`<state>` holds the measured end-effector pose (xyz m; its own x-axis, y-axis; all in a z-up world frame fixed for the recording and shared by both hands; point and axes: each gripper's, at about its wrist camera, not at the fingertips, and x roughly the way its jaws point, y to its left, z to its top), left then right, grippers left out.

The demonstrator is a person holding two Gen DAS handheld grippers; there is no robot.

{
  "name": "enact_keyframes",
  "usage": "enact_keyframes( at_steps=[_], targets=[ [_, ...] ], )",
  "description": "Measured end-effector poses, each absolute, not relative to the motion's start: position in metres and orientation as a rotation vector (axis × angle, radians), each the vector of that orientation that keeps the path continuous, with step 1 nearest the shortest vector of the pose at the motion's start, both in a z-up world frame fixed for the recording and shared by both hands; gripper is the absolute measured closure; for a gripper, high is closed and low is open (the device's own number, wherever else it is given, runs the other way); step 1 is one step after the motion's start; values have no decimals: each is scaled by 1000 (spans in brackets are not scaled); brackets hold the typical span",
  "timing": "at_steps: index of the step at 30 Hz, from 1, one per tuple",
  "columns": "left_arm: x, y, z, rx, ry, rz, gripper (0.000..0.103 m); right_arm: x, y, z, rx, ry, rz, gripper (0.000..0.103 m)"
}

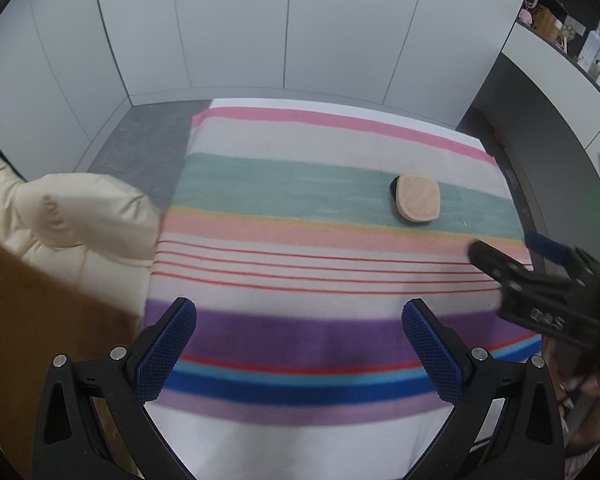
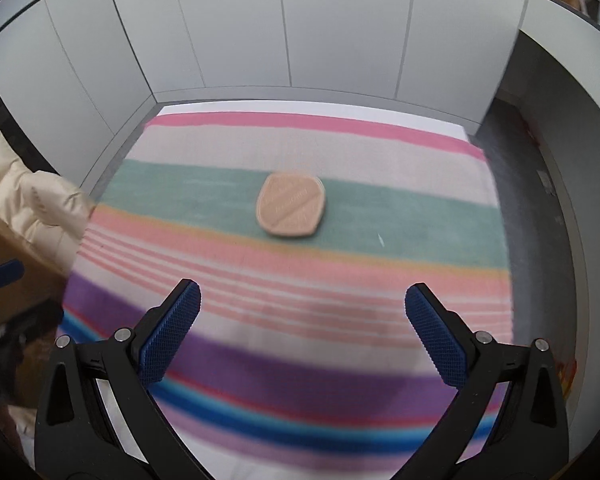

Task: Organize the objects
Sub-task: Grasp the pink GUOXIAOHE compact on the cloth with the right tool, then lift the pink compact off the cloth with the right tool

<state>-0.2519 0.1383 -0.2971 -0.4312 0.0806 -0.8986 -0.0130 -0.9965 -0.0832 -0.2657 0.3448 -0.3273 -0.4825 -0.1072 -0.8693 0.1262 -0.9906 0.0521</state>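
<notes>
Striped cloth (image 2: 300,320) before white panels (image 2: 300,20)

No legible text anywhere. The tan pad (image 2: 290,205) has raised lettering across its face, too blurred to read. The right gripper (image 1: 500,258) body carries pale markings, also unreadable.

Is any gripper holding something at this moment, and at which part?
Nothing is held. The left gripper and right gripper are both open and empty above the striped cloth; the beige pad lies untouched.
</notes>
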Motion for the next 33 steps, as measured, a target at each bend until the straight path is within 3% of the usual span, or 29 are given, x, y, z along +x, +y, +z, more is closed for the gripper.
enact_keyframes(
  at_steps=[11, 12, 14, 16, 19, 25, 33],
  targets=[
    [-300, 153, -334, -1672, -123, 2605, 0, -343, 309, -393, 1484, 139, -2636, 2],
    [-302, 153, -338, -1690, -137, 2599, 0, -347, 305, -401, 1479, 193, -2645, 7],
    [-304, 155, -343, -1706, -154, 2586, 0, -349, 304, -408, 1488, 266, -2674, 40],
    [-305, 159, -349, -1719, -154, 2575, 0, -346, 313, -410, 1473, 204, -2695, 41],
    [-309, 166, -357, -1736, -143, 2556, 0, -340, 334, -402, 1419, 45, -2685, 52],
    [-329, 194, -370, -1662, -161, 2483, 0, -330, 390, -387, 1385, -168, -2744, 53],
    [-381, 261, -398, -1576, -65, 2360, 0, -327, 463, -400, 1477, -300, -2827, 53]
  ],
)
